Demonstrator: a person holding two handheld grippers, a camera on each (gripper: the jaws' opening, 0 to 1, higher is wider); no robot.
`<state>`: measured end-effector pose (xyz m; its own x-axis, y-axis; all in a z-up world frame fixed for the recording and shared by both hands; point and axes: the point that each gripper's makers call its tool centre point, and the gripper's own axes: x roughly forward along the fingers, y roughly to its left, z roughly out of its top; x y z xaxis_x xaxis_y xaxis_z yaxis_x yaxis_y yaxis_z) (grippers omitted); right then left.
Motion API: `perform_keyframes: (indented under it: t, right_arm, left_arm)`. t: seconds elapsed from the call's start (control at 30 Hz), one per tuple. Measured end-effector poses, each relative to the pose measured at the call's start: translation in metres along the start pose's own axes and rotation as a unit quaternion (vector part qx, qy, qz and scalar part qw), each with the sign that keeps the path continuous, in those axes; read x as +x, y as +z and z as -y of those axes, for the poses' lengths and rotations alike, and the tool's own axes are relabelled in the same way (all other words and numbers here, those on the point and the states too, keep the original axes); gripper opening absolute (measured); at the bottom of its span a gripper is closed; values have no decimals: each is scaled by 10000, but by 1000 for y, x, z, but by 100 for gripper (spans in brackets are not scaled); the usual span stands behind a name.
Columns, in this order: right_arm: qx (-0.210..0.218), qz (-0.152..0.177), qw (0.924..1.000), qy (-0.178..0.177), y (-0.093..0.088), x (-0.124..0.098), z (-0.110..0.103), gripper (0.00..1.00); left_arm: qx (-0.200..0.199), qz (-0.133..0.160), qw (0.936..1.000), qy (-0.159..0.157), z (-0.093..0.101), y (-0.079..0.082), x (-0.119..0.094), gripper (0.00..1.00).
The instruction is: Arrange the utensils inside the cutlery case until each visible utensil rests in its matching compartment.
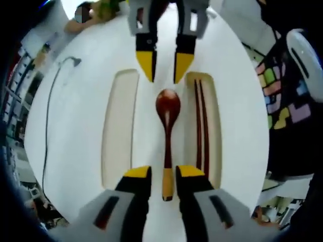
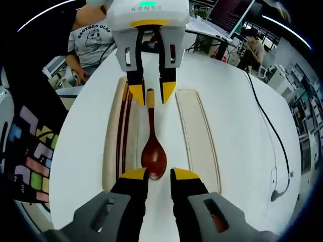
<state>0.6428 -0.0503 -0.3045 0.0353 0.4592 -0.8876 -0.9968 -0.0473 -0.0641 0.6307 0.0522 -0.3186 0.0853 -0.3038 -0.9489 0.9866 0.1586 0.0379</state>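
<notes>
On the white worktop [image 1: 75, 126], the spoon [image 1: 167, 108] lies lengthwise between the two tray halves. The left tongs [image 1: 164, 174] stand apart astride its handle end; the right tongs [image 2: 154, 175], also apart, straddle its bowl, each equally near.

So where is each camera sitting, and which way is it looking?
Left gripper view: rides on the left gripper, looking along the spoon from its handle end toward the right gripper opposite; its own yellow-tipped jaws rise from the bottom.
Right gripper view: rides on the right gripper, looking from the spoon's bowl end toward the left gripper; a person's arm shows behind.
Shared: spoon, chopsticks in one compartment, the bare compartment, white table. The cameras face each other.
</notes>
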Motion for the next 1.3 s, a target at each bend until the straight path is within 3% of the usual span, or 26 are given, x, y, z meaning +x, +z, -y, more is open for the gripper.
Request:
perform_keyframes:
  t: [0.13, 0.3, 0.77, 1.3]
  right_arm:
    - [-217, 106, 9996, -158, 0, 5, 5, 17]
    - [-224, 76, 9997, 29, -1, 15, 0, 18]
    - [-334, 152, 9991, 220, 1, 27, -7, 18]
    - [-301, 186, 9991, 219, 2, 29, -2, 20]
  left_arm:
    - [-5, -61, 10000, -26, -1, -5, 4, 19]
    - [-66, -117, 9998, -138, 2, -9, 9, 19]
    - [-32, -160, 9999, -37, -2, -18, 18, 15]
    - [-147, 74, 9998, -71, -6, -15, 18, 10]
